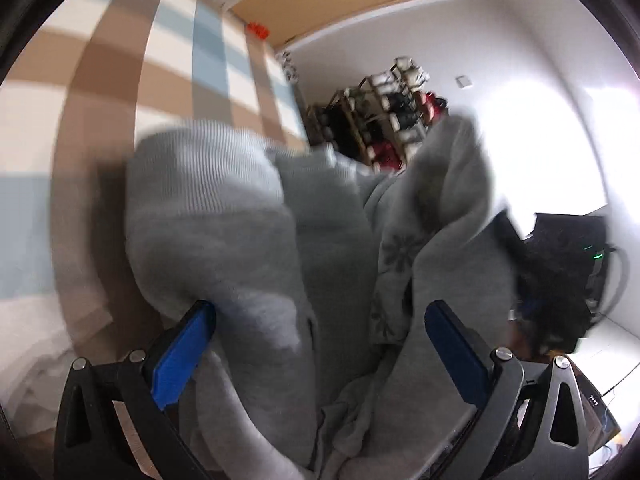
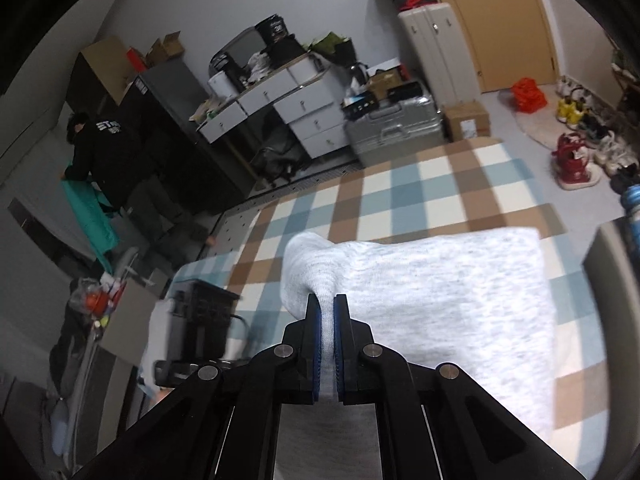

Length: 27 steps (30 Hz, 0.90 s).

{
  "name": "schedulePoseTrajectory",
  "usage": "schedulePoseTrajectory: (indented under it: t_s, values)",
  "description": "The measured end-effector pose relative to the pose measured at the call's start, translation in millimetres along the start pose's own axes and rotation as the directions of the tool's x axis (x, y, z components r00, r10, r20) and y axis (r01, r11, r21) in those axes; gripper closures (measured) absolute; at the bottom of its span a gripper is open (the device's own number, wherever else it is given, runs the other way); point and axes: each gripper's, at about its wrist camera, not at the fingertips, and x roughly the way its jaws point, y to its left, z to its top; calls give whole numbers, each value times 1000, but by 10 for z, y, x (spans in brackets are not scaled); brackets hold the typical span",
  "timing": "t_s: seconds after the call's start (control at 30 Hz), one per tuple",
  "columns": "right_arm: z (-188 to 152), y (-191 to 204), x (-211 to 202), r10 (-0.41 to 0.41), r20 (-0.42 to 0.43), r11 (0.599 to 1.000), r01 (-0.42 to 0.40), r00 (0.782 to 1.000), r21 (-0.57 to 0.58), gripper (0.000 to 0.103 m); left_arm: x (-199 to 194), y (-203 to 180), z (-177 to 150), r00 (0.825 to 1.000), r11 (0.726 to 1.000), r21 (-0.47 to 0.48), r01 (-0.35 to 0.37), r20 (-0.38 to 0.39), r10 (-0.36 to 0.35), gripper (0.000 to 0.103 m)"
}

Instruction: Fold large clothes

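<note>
A large light grey garment (image 2: 440, 292) lies partly folded on the brown, blue and white checked cover (image 2: 404, 188). My right gripper (image 2: 328, 300) is shut on a pinched fold at the garment's near left edge, and the cloth runs back between its blue pads. In the left wrist view the same grey garment (image 1: 248, 232) is bunched up and blurred, with a flower-patterned inner layer showing. My left gripper (image 1: 320, 308) stands wide open. The cloth hangs between its blue pads (image 1: 184, 352), and they do not press on it.
A person in black (image 2: 104, 148) bends over teal cloth at the far left. White drawers (image 2: 288, 108), suitcases (image 2: 392, 128) and a wooden door (image 2: 508, 20) line the far wall. Shoes (image 2: 576, 156) lie at the right. A black box (image 2: 204, 316) stands by the cover's near left edge.
</note>
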Motion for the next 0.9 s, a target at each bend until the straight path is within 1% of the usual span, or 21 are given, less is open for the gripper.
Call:
schedulePoseTrajectory:
  t_s: [0.07, 0.2, 0.27, 0.3, 0.37, 0.4, 0.47, 0.5, 0.57, 0.63, 0.67, 0.7, 0.73, 0.77, 0.8, 0.83, 0.87, 0.9]
  values:
    - [-1, 66, 157, 16, -13, 1000, -16, 1000, 11, 98, 167, -20, -32, 1000, 1000, 9, -10, 11, 10, 2]
    - [-35, 98, 405, 61, -26, 995, -59, 998, 79, 97, 256, 117, -65, 999, 997, -57, 48, 21, -47, 2]
    - [-108, 69, 543, 82, -32, 989, -77, 996, 129, 97, 206, 172, -79, 997, 994, -80, 76, 18, -75, 2]
    - [-163, 46, 633, 106, -44, 984, -99, 993, 151, 97, 185, 175, -86, 997, 994, -85, 75, 14, -74, 2]
    - [-284, -8, 756, 127, -36, 977, -119, 991, 177, 97, 123, 156, -117, 999, 995, -85, 54, 10, -53, 2]
    - [-325, -48, 772, 149, -22, 969, -141, 989, 200, 97, 89, 147, -128, 999, 996, -82, 38, 11, -37, 3]
    - [-395, -159, 764, 231, 19, 929, -226, 973, 293, 97, -5, 145, -157, 999, 995, -90, 30, 19, -28, 3]
    - [-411, -178, 743, 258, 38, 914, -256, 965, 315, 97, -51, 146, -151, 999, 994, -103, 43, 31, -40, 3]
    - [-441, -142, 680, 299, 71, 898, -306, 952, 317, 97, -139, 153, -147, 995, 988, -131, 82, 62, -74, 3]
    - [-473, -129, 659, 318, 92, 887, -330, 944, 322, 97, -256, 105, -152, 992, 984, -145, 102, 88, -90, 3]
    - [-507, -136, 699, 317, 91, 886, -330, 944, 326, 97, -331, 65, -157, 991, 985, -142, 100, 103, -85, 3]
    - [-536, -155, 750, 317, 90, 883, -329, 944, 335, 97, -398, 50, -160, 991, 987, -138, 79, 114, -63, 3]
    - [-574, -198, 832, 315, 87, 875, -324, 945, 359, 97, -478, 40, -217, 992, 990, -133, 41, 122, -24, 3]
    - [-601, -231, 932, 298, 65, 876, -300, 952, 377, 97, -557, 53, -277, 991, 990, -131, 52, 128, -35, 3]
    - [-636, -243, 1004, 288, 47, 879, -283, 957, 384, 97, -647, 75, -310, 990, 987, -150, 62, 137, -41, 3]
    - [-682, -244, 1071, 275, 32, 883, -266, 961, 387, 97, -722, 104, -324, 988, 985, -166, 44, 152, -18, 3]
    - [-710, -200, 1093, 248, 23, 902, -239, 969, 360, 97, -820, 124, -340, 984, 985, -170, 39, 176, -9, 3]
    - [-711, -127, 1093, 208, 16, 930, -203, 978, 308, 97, -939, 109, -374, 980, 985, -165, 46, 197, -13, 3]
